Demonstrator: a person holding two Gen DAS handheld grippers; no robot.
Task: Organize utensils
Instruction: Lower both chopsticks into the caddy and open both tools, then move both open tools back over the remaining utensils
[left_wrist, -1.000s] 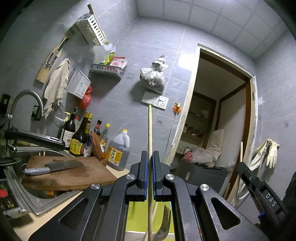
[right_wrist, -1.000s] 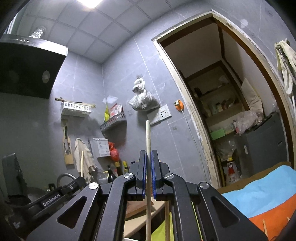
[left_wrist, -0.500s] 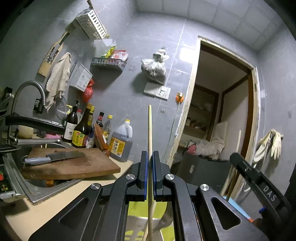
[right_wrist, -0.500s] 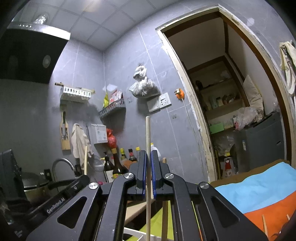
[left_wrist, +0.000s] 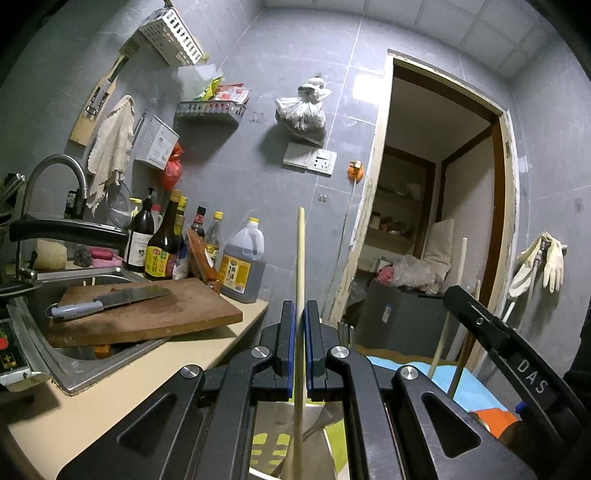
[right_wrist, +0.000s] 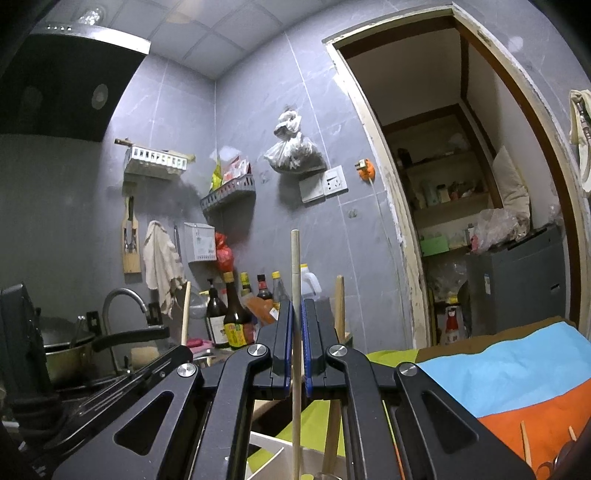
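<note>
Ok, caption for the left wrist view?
Left gripper clamps an upright chopstick beside the sink and cutting board.

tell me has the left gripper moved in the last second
Yes. The left gripper, shut on a chopstick, has tilted downward: the cutting board and wall socket sit higher in its view.

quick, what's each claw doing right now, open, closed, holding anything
Left claw: closed on a wooden chopstick, held upright.
Right claw: closed on another wooden chopstick, also upright.
</note>
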